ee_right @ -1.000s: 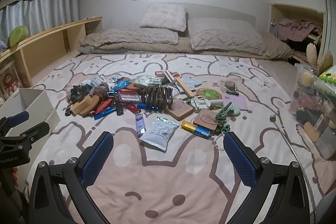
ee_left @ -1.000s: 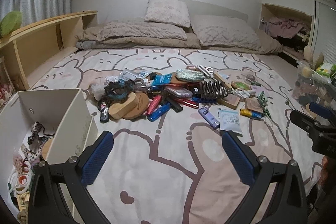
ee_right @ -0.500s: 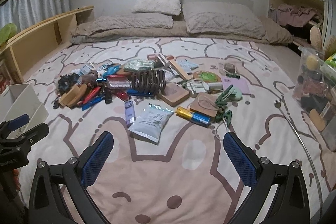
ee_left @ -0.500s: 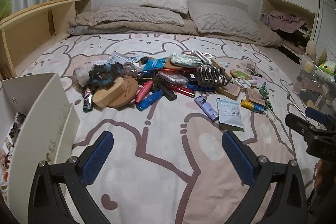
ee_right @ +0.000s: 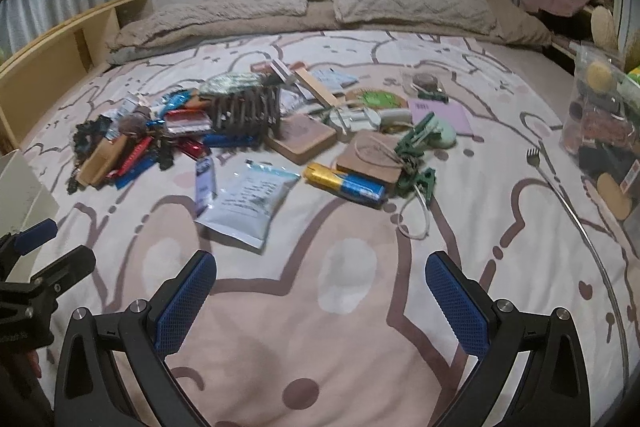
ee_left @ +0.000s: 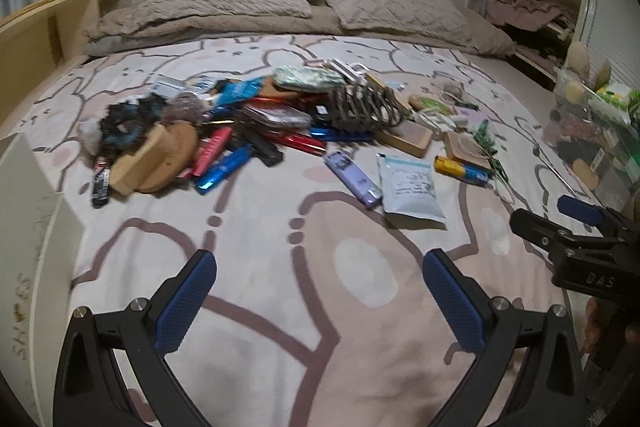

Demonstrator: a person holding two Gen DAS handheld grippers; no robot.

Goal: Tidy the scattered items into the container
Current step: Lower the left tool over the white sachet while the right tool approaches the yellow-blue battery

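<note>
Now the scattered items lie in one pile (ee_left: 256, 131) on the bed (ee_left: 304, 307), and the white container (ee_left: 36, 247) stands on the bed to the left of the pile, a little apart from it. Only its wall shows at the left edge of the left wrist view; what is inside I cannot tell. On the near side of the pile lie a white pouch (ee_right: 246, 203), a purple lighter (ee_left: 352, 179) just beside the pouch, and a yellow and blue tube (ee_right: 346, 183) to the right of the pouch. At the middle of the pile stands a brown claw clip (ee_right: 248, 109). On the right of the pile are green clips (ee_right: 416, 155), and farther right a thin metal rod with a fork tip (ee_right: 560, 195).

The left gripper (ee_left: 320, 295) hovers over the bed in front of the pile, its jaws spread wide and holding nothing. The right gripper (ee_right: 320, 291) is also in front of the pile, jaws wide apart and empty. Beyond the pile are beige pillows (ee_right: 408, 3).
</note>
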